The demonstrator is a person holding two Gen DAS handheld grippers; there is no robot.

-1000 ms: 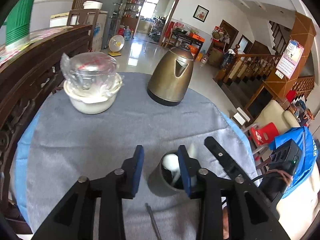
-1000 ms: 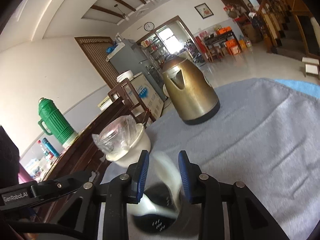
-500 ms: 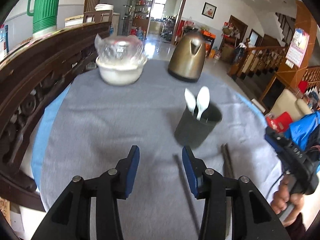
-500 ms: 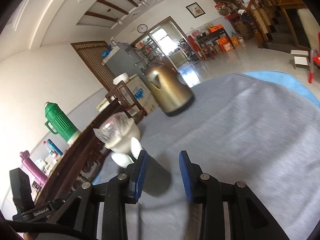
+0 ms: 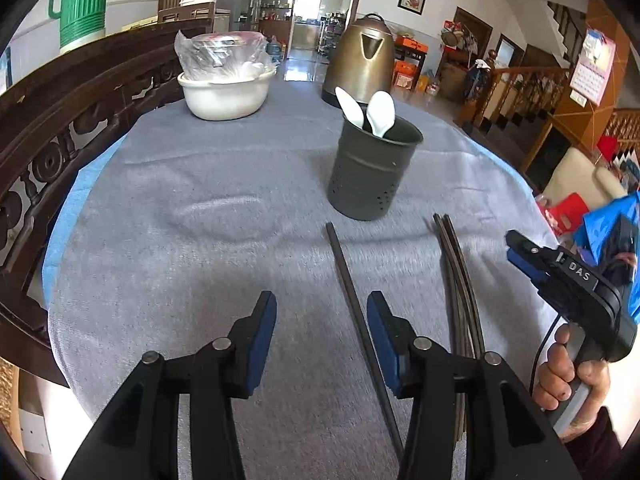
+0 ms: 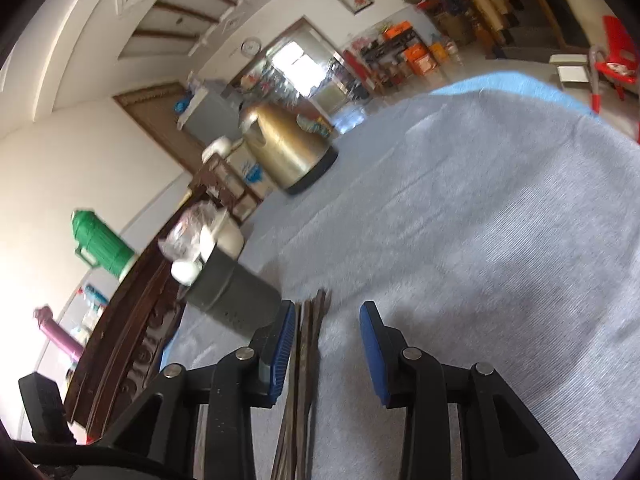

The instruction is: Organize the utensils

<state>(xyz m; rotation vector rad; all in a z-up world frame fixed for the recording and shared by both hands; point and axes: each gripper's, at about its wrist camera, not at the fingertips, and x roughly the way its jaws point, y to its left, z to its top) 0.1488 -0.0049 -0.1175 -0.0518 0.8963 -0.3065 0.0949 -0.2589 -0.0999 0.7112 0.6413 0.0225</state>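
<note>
With both grippers released, your right gripper (image 6: 327, 344) hung over the bundled chopsticks (image 6: 308, 344) near the table's right edge, just before the utensil holder (image 5: 374, 170), so you needed to centre them between the pads and clamp all together.

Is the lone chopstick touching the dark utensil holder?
Apart. The left wrist view shows grey cloth between the lone chopstick's far tip and the holder's base.

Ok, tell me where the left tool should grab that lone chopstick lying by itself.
Take the single chopstick near its middle, from straight above, pads on either side of its thin shaft. It lies flat on the grey cloth, apart from the chopstick bundle, pointing toward the holder. The open left tool probably needs to shift slightly right.
</note>
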